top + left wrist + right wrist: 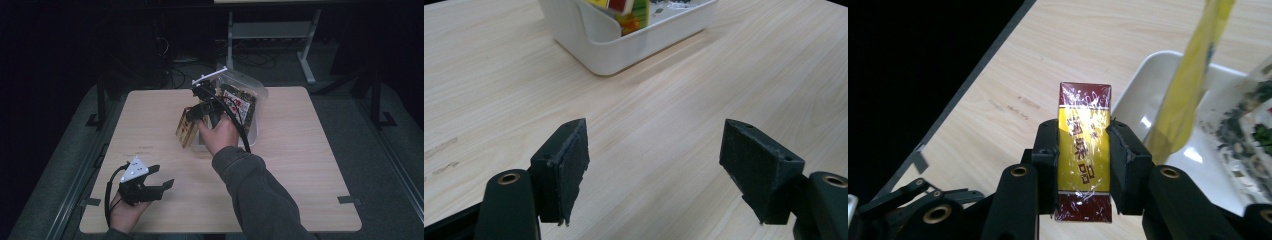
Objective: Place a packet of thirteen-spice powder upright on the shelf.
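Right gripper (1083, 150): we see its two black jaws clamped on the long sides of a yellow and dark red box (1084, 150), which is wrapped in shiny clear film and carries printed characters down its face. In the right gripper view the box stands lengthwise between the jaws, its far end reaching past the tips and its near end sticking out toward the camera. In the high view we place this gripper (192, 114) over the middle of the worktop (310, 165), with the box (186, 131) held just beside the left edge of a white bin (253, 134). The box is lifted off the wood; we cannot tell whether it touches the bin wall.

The bin (1143, 107) holds several packets: a yellow packet (1188, 85) leaning upright, and a clear bag (245, 87) with dark green and white contents that rises above the rim.

Left gripper (162, 182): it sits low at the near left corner of the worktop, held in the person's left hand (122, 212), well apart from the bin. In the left gripper view its jaws stand wide apart with bare wood between them, and the bin (589, 32) lies ahead near the top edge, with colourful packets inside.
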Tool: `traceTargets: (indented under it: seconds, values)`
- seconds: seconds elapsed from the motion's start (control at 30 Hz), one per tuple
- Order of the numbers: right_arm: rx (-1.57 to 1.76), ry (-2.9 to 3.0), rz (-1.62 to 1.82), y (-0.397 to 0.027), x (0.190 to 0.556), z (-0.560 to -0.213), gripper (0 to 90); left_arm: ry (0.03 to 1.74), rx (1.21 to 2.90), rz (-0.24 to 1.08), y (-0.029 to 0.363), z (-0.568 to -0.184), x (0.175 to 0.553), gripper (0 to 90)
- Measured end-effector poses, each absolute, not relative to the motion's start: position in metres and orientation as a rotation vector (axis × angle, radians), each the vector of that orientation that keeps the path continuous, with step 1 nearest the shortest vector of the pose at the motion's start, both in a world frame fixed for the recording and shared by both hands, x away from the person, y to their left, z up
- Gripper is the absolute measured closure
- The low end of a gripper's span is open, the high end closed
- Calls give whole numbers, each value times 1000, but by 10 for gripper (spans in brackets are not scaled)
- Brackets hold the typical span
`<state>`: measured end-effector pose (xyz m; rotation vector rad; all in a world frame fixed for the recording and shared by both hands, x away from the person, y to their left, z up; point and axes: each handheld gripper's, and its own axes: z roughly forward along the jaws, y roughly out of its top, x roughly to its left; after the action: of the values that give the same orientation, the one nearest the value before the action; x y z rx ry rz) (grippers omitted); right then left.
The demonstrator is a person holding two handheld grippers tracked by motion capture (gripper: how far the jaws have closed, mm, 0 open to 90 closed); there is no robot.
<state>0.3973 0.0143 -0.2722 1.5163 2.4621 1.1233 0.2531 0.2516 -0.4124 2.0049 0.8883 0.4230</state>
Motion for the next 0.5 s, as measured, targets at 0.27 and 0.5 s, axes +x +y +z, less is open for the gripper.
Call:
traceTargets:
  seconds: [0.27, 0.5]
  values:
    - [1543, 2376, 1081, 15, 400, -265, 677, 897, 1995, 413, 254, -414, 254, 271]
    - [1570, 2317, 1044, 19, 403, -266, 678, 892, 1997, 408, 256, -415, 255, 272]
